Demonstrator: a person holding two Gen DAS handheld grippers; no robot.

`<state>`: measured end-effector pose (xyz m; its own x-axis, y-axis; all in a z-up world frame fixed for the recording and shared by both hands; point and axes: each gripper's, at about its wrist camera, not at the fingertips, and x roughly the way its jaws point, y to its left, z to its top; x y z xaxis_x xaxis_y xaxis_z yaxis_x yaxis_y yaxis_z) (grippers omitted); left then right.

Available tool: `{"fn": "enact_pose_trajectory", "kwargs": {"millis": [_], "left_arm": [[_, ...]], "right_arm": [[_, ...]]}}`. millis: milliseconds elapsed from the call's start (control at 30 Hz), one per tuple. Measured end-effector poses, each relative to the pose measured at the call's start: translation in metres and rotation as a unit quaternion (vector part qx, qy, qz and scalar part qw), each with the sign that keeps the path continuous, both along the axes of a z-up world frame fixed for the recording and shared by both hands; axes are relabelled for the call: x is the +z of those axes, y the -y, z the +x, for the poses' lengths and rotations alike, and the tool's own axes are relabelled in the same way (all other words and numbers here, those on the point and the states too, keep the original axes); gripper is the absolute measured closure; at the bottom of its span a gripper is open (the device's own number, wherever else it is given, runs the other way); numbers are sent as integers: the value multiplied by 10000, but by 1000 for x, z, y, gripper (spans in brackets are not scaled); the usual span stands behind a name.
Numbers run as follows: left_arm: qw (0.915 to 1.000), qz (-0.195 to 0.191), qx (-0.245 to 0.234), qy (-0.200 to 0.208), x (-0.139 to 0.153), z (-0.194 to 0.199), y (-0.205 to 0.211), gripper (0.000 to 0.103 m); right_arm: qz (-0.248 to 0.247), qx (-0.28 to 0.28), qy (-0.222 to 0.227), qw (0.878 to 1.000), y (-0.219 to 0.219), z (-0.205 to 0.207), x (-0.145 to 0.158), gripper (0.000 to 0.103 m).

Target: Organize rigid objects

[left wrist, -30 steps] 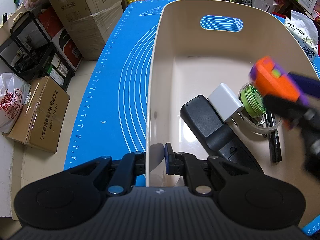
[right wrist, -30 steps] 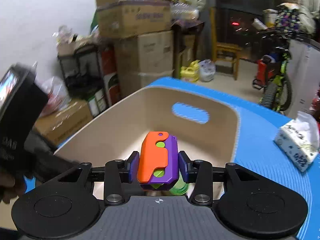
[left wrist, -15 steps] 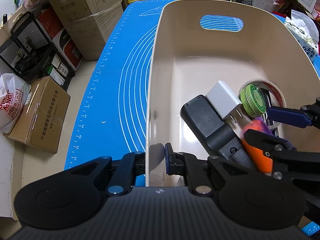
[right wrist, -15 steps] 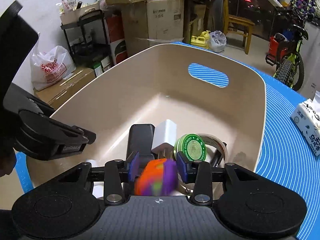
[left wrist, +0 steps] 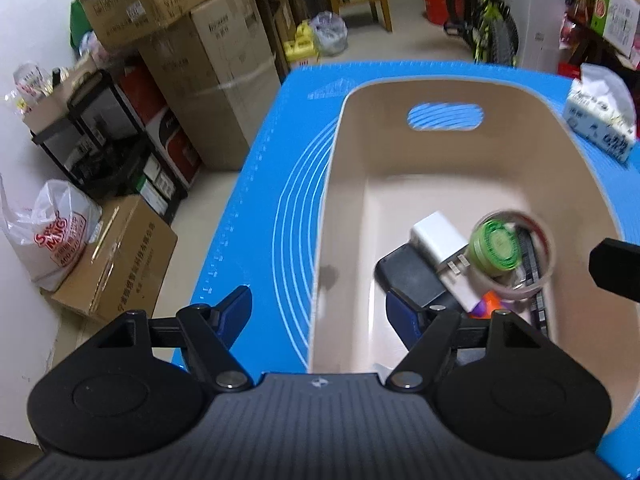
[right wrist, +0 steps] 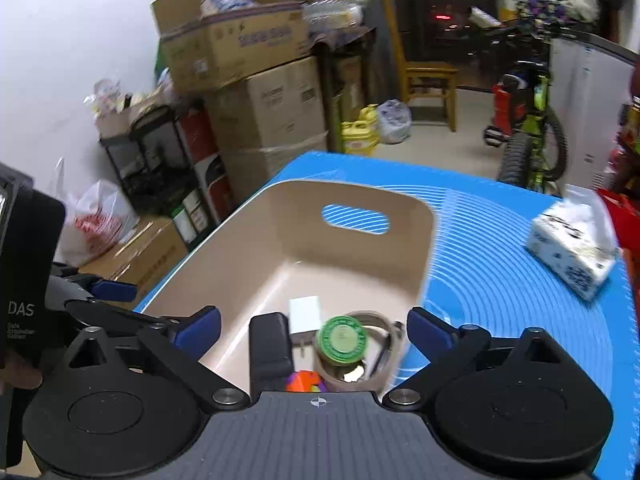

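Bin (left wrist: 448, 92) is the container for this task; it stands on the blue mat (left wrist: 280, 200) that covers the surface, with its long axis running from near to far and its handle slot at the far end. All visible rigid items lie at the near right of the bin floor: a black remote-shaped device (left wrist: 412, 276), a white charger (left wrist: 440, 240) resting on it, a green round tin (left wrist: 496, 244) inside a tape ring (left wrist: 540, 276), and an orange and purple toy (right wrist: 304, 380) at the near wall. The toy is only partly visible in both views, so its exact resting pose cannot be confirmed.

Left gripper (left wrist: 318, 308): fingers apart, holding nothing. The near left wall of the bin passes between them without visible contact. One finger is outside over the mat, the other inside over the bin floor.

Right gripper (right wrist: 314, 326): fingers apart and empty, raised above the near end of the bin and aimed along its long axis. The toy lies directly below and just nearer than the fingertips.

Judgement: the bin contents sit closer to the right gripper. A tissue pack (right wrist: 572, 256) lies on the mat at far right, well apart from the bin and on the right gripper's side. No other loose item is visible on the mat, so the sorting appears to be at or near completion.
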<state>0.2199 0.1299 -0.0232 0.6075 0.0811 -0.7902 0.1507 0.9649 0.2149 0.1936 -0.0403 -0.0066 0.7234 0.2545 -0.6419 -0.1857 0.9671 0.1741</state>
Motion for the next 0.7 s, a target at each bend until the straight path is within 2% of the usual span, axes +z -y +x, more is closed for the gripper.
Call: {"fn": "enact_pose_trajectory", "kwargs": {"millis": [167,333,700], "left_arm": [[9997,-116,-91,218,14,-22,16,25],[9988,-148,-133,457,25,-47,31,25],[9946,-363,-252,939,51,-121,59,25]], "right_arm": [[64,-297,-34,9995,24,-20,10,3],[-66,-466,131,9988,36,-45,24,3],[-94,-837,306,9960,73,-123,46,3]]}}
